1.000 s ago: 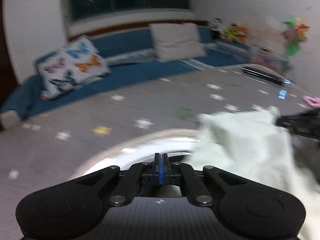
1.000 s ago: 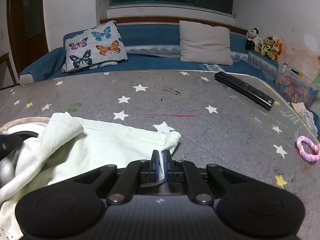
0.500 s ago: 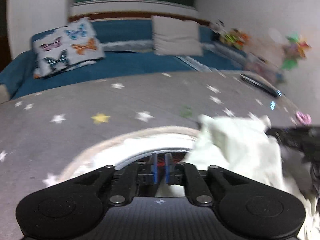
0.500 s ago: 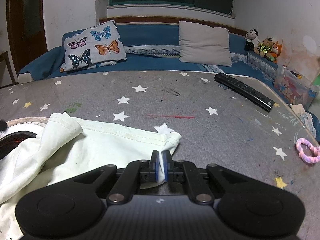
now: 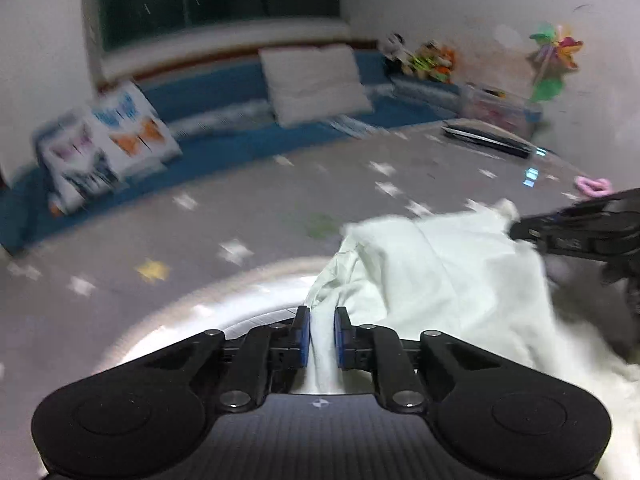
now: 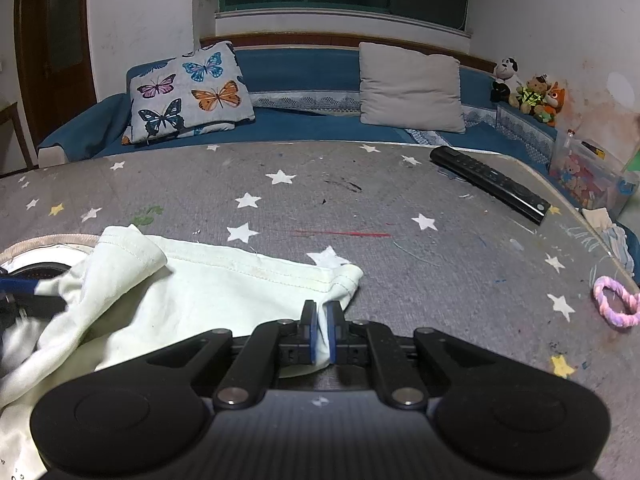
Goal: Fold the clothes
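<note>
A pale cream garment lies crumpled on the grey star-patterned table. My right gripper is shut on its right hem corner, low over the table. In the left wrist view the garment spreads to the right, and a fold of it runs between the pads of my left gripper, which are narrowly parted around the cloth. The right gripper shows there as a dark shape at the far right, on the cloth's far corner. The left view is motion-blurred.
A round white basket rim sits at the table's left, under the cloth. A black remote lies at the back right, a pink rope ring at the right edge. A blue sofa with cushions stands behind.
My left gripper opened from shut and now has a fold of the garment between its pads. It swung about meanwhile. The right gripper stayed shut on the hem corner, nearly still.
</note>
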Motion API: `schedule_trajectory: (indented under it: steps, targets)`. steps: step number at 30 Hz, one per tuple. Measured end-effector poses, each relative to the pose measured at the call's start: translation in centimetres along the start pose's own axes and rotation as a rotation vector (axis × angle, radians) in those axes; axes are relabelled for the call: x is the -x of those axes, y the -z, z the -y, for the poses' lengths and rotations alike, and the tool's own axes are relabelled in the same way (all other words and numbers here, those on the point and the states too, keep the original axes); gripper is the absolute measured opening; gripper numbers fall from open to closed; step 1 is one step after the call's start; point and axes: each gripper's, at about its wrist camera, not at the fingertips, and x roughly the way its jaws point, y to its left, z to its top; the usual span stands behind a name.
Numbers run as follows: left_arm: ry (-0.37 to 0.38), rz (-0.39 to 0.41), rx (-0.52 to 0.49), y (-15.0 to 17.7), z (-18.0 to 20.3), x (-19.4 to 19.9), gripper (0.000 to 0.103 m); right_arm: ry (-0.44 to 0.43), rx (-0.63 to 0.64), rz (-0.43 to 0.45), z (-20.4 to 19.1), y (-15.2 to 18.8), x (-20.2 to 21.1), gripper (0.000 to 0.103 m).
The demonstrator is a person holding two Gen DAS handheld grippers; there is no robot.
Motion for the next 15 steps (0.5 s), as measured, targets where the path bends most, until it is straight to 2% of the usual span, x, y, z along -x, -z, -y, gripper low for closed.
schedule_trajectory:
  steps: [3, 6, 9, 10, 13, 15]
  targets:
    - [-0.163, 0.035, -0.015, -0.2, -1.7, 0.7, 0.013, 0.003, 0.0, -0.001, -0.1, 0.0, 0.0, 0.007]
    - [-0.274, 0.0, 0.029, -0.1, -4.3, 0.4, 0.013, 0.008, 0.003, -0.001, -0.2, -0.1, -0.1, 0.008]
    - [-0.287, -0.058, 0.083, 0.7, -6.5, -0.4, 0.013, 0.009, -0.002, -0.002, -0.2, -0.2, -0.2, 0.01]
    - [-0.294, -0.069, 0.084, 1.0, -6.7, -0.6, 0.013, 0.007, -0.003, -0.003, -0.2, -0.2, -0.2, 0.014]
    - [-0.306, -0.073, 0.087, 1.4, -7.2, -0.6, 0.013, -0.005, 0.002, -0.005, -0.4, -0.4, -0.4, 0.016]
    - [-0.309, -0.074, 0.101, 1.3, -7.5, -0.5, 0.018, -0.001, 0.01, -0.004, -0.7, -0.9, -0.8, 0.016]
